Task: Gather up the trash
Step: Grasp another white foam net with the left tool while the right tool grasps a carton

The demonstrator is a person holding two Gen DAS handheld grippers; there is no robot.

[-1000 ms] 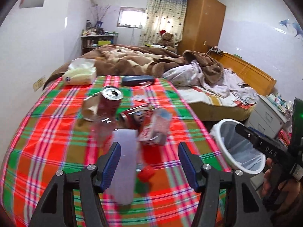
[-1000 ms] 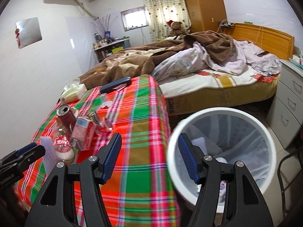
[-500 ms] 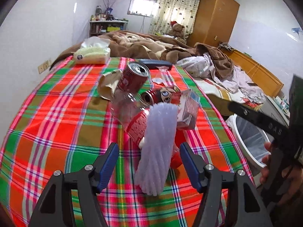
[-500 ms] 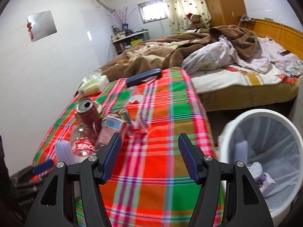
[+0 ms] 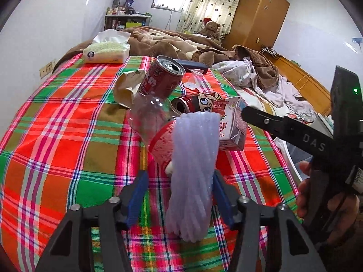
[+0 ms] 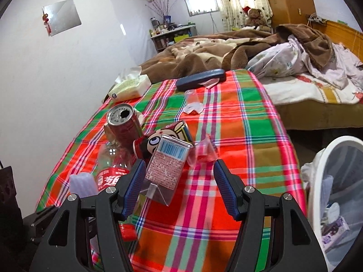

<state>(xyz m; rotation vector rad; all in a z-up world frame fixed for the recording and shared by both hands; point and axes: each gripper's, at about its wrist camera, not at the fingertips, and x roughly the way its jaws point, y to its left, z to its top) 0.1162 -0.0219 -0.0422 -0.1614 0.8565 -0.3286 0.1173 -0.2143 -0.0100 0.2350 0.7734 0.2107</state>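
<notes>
A pile of trash lies on the plaid table (image 5: 56,136): an upright red can (image 5: 162,78), a cartoon can on its side (image 5: 199,100), a clear cola bottle (image 5: 154,124), a drink carton (image 5: 231,124) and a pale ribbed plastic piece (image 5: 192,176). My left gripper (image 5: 179,195) is open with the ribbed piece standing between its fingers. My right gripper (image 6: 179,185) is open and empty, just in front of the carton (image 6: 166,165). The white trash bin (image 6: 335,195) stands at the table's right, with some trash inside.
A tissue pack (image 5: 106,51), a dark blue case (image 6: 200,79), a crumpled paper bag (image 5: 127,86) and clear plastic scraps (image 6: 192,106) lie further back on the table. A bed with blankets (image 6: 226,52) lies behind it. A red cap (image 6: 128,231) sits near the table's front edge.
My left gripper has moved forward so the ribbed piece now stands between its fingers. My right gripper has swung left from the bin to the trash pile.
</notes>
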